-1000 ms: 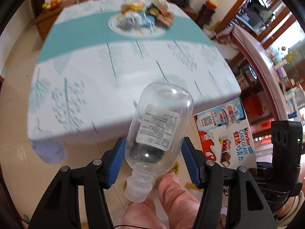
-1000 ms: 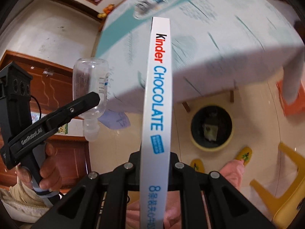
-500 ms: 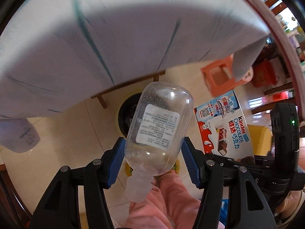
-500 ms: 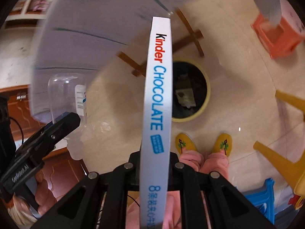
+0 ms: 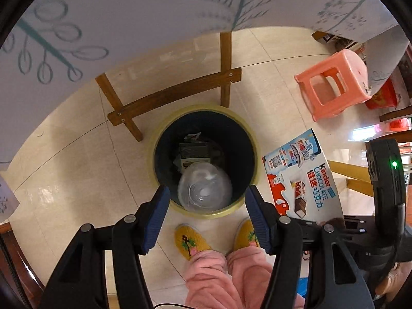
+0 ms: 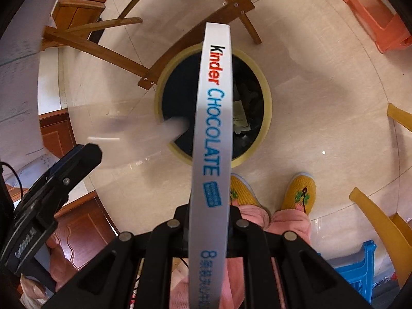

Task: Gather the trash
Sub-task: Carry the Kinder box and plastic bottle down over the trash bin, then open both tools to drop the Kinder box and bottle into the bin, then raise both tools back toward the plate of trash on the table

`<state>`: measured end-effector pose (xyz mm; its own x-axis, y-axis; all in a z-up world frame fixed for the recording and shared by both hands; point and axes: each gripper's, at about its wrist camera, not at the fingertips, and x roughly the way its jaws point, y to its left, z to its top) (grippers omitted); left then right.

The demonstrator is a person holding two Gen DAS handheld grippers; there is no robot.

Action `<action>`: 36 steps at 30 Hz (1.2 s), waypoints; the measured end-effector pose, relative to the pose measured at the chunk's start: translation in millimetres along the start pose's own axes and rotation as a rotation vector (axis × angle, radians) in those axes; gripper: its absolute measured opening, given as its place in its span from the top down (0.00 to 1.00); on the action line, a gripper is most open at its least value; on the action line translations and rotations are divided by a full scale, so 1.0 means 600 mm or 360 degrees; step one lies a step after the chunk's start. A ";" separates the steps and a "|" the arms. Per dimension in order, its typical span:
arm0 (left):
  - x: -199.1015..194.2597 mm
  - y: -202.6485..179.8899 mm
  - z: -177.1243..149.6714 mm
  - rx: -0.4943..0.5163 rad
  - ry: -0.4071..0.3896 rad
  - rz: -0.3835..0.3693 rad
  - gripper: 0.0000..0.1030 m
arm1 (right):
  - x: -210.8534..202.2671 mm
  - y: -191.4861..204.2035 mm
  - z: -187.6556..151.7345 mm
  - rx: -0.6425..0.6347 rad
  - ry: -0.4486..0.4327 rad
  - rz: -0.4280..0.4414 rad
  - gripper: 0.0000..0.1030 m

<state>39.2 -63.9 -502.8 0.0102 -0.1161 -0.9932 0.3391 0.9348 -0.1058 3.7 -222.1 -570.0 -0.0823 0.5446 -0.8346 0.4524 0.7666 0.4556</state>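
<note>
- While the left gripper (image 5: 207, 197) points straight down over the bin (image 5: 253, 139), its blue pads (image 5: 157, 213) stand apart and touch nothing; the clear bottle (image 5: 205, 186) shows between them, base up, clear of both pads and inside the bin's rim at its 6 o'clock edge.
- In the right wrist view the bottle is only a pale blurred streak (image 6: 144, 131) running from the left gripper's tip toward the bin's 8 o'clock rim.
- The right gripper (image 6: 208, 221) has its jaws nearly shut, pinching the thin edge of a flat chocolate box (image 6: 215, 118); the box stands on edge and reaches out over the bin's mouth.
- From the left wrist view the box's printed face (image 5: 301, 177) sits at 3 o'clock from the bin, just beside its rim.
- The bin, yellow-rimmed and dark inside, already holds a carton (image 5: 194, 154) and other scraps.
- It stands on pale floor tiles by the wooden table legs (image 5: 177, 95), which are at its 12 o'clock, under the hanging tablecloth (image 5: 128, 13).
- Two yellow slippers (image 5: 190, 242) and pink trouser legs (image 5: 226, 278) are at the bin's 6 o'clock.
- An orange stool (image 5: 334, 82) stands at about 2 o'clock, well apart from the bin.
</note>
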 end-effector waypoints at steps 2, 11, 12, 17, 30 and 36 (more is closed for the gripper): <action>0.004 0.008 -0.001 -0.0014 -0.0002 0.0013 0.42 | 0.011 0.000 0.008 -0.0010 0.0010 0.0015 0.88; -0.018 0.061 -0.045 -0.0182 -0.0016 0.0027 0.42 | 0.051 0.040 0.044 -0.0037 0.0100 0.0042 0.86; -0.021 0.068 -0.049 -0.0197 -0.0018 0.0026 0.42 | 0.051 0.045 0.045 -0.0044 0.0105 0.0043 0.85; -0.040 0.083 -0.062 -0.0238 -0.0059 0.0027 0.42 | 0.064 0.078 0.062 -0.0089 0.0114 0.0064 0.85; -0.067 0.102 -0.058 -0.0287 -0.0156 0.0016 0.42 | 0.060 0.085 0.059 -0.0147 0.0056 -0.0060 0.52; -0.080 0.098 -0.052 -0.0284 -0.0191 0.0017 0.42 | 0.037 0.086 0.043 -0.0172 -0.0025 -0.0079 0.52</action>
<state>29.5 7.3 -462.8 0.1286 -0.1350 -0.9825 0.1663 0.9796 -0.1129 48.2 -179.5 -573.0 -0.0881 0.5003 -0.8614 0.3499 0.8252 0.4434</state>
